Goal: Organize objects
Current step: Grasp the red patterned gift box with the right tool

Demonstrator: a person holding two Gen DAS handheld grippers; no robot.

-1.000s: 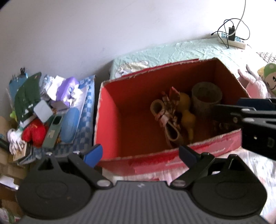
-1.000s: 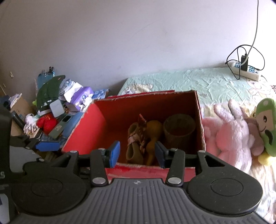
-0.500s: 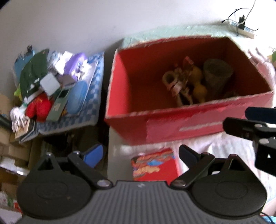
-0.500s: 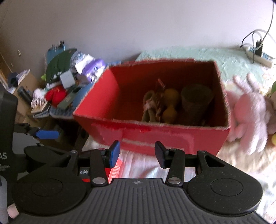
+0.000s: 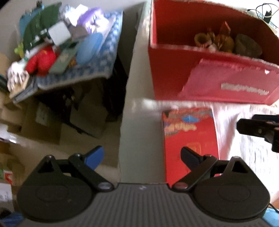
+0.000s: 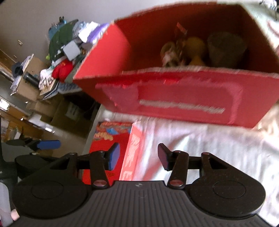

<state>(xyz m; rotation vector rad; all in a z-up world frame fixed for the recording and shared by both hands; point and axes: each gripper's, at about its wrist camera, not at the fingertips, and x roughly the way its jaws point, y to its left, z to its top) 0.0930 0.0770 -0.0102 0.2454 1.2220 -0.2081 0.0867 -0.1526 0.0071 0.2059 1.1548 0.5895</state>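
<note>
A flat red box with a colourful printed top [image 5: 189,138] [image 6: 113,148] lies on the white bedsheet at the bed's left edge. Beyond it stands a big open red carton [image 5: 209,73] [image 6: 183,97] holding a yellow gourd [image 6: 196,50], a brown woven cup [image 6: 226,48] and a small brown vase [image 5: 200,39]. My left gripper [image 5: 142,155] hangs open above the bed's edge, its right finger over the flat box. My right gripper [image 6: 138,156] is open and its jaws are opening, straddling the flat box's right edge from above without pressing it.
A side table with a blue checked cloth [image 5: 97,69] carries a heap of odds and ends: a red soft toy [image 5: 41,60], green and purple packets. Cardboard boxes [image 5: 43,122] fill the floor below. A power strip with cables [image 5: 266,14] lies behind the carton.
Both grippers have dropped and tilted downward, away from the carton. The flat red box, unseen before, now lies under them. The right jaws have widened.
</note>
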